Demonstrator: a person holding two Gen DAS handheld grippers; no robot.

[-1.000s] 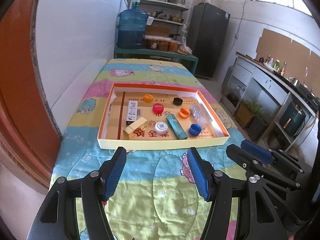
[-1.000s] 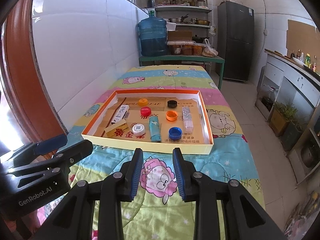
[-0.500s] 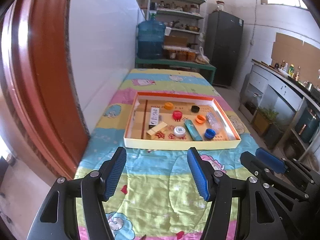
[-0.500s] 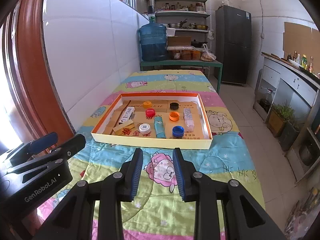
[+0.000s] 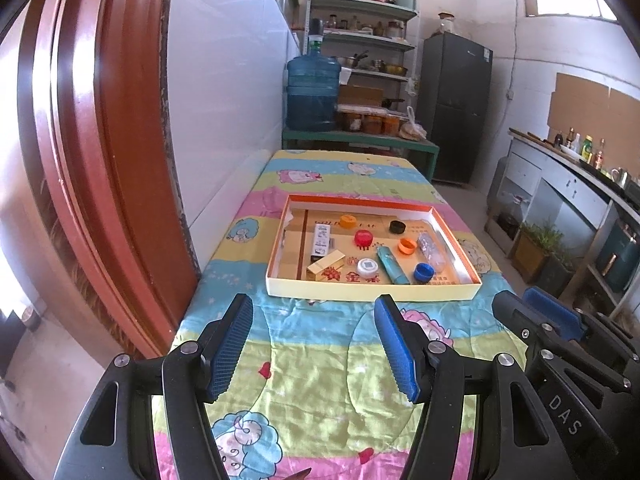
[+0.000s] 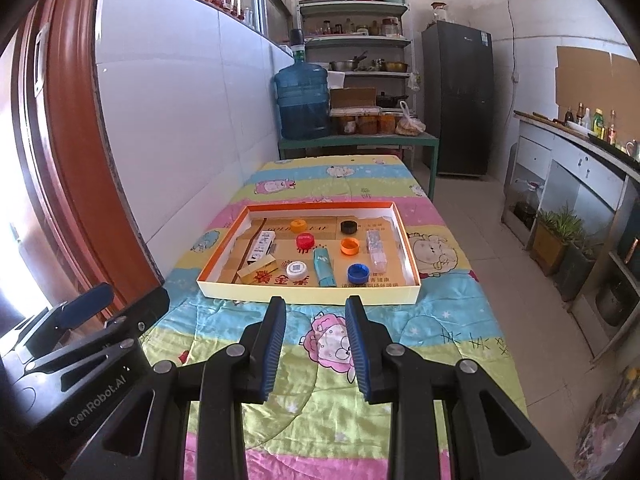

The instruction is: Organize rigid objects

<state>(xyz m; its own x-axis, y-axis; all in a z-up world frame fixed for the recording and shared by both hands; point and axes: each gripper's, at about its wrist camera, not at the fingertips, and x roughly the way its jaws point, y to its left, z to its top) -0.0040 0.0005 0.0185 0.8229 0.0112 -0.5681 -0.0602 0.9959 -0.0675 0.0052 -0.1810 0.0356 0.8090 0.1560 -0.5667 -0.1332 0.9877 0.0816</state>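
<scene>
Well short of the shallow box of small items, both grippers hover, jaws apart, gripping nothing.

A: Tray contents?
B: Shallow box, orange rim: orange, red, black, orange, blue and white caps, upturned or flat.
A: Others?
B: Teal tube, clear bottle, two small cartons, all lying flat.
</scene>
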